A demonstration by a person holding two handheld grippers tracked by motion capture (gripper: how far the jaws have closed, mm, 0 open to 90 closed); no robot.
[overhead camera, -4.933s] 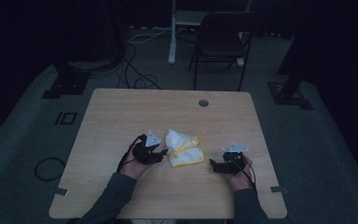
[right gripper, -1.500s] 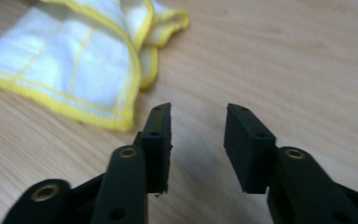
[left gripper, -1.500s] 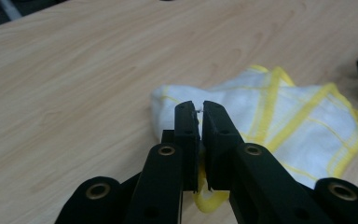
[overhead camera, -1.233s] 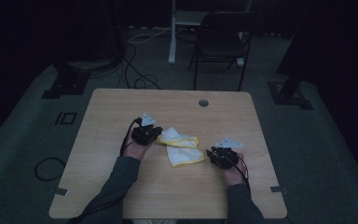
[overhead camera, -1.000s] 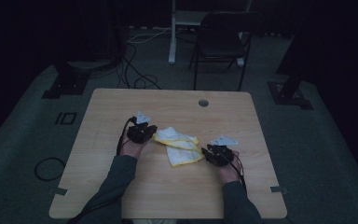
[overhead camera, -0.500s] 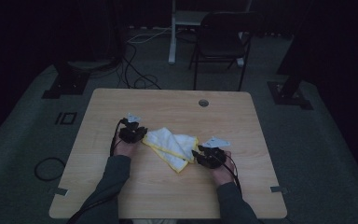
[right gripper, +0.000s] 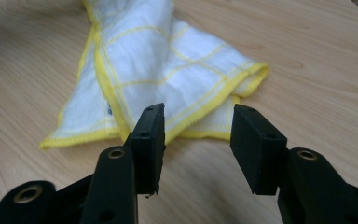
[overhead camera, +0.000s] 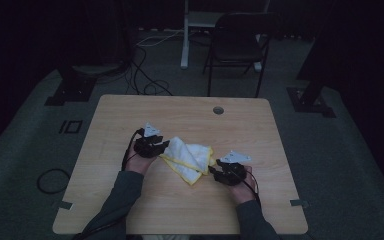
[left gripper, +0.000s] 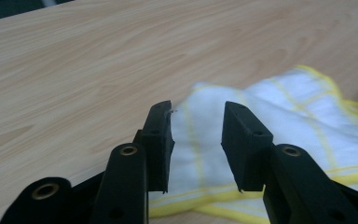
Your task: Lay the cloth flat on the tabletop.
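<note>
- One cloth (white, yellow-edged, with a yellow grid) is seen crumpled on the table, near its middle.
- Two grippers are held, one at each end of it.
- The left gripper is placed over the cloth's left end; its jaws are parted, with cloth seen in the gap but nothing clamped.
- The right gripper is set at the folded hem of the right end; its jaws are spread wide, and nothing is held.
- One chair is seen beyond the table.
</note>
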